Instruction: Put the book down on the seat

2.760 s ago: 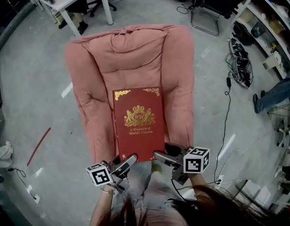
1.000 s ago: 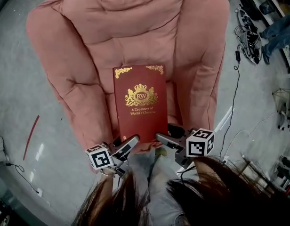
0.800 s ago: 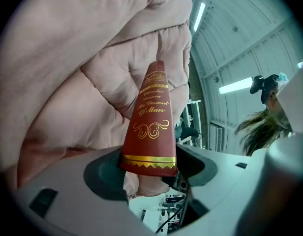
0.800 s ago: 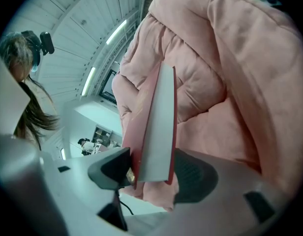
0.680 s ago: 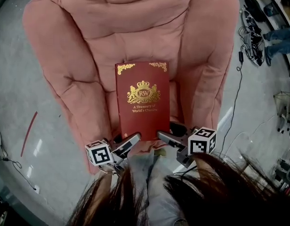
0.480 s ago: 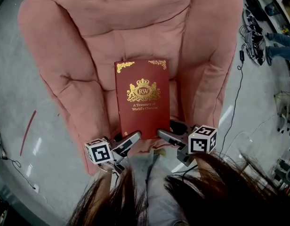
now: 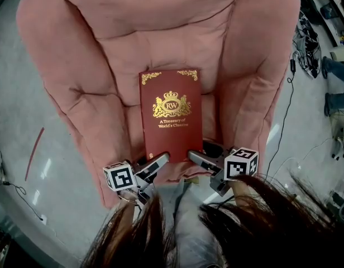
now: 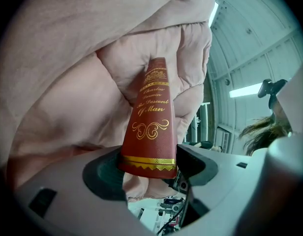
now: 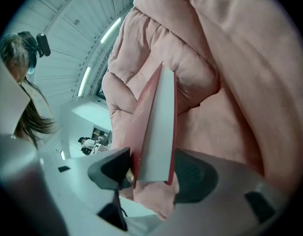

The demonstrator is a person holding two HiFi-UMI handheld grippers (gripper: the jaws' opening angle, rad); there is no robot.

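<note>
The red gold-stamped hardback book [image 7: 171, 113] rests on the pink padded seat [image 7: 99, 66]; my left gripper [image 7: 157, 162] opens around its near spine corner, my right gripper [image 7: 196, 157] clamps its near page-edge corner

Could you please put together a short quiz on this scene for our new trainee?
1. True or false: only the right gripper has the red book between its jaws.
2. Which side of the book shows in the view from the left gripper? A) spine B) page edges C) front cover
3. What furniture is beneath the book?
Key: 1 false: the left gripper, its jaws opening, has it too, as the right gripper does. 2 A. 3 the pink armchair.
</note>
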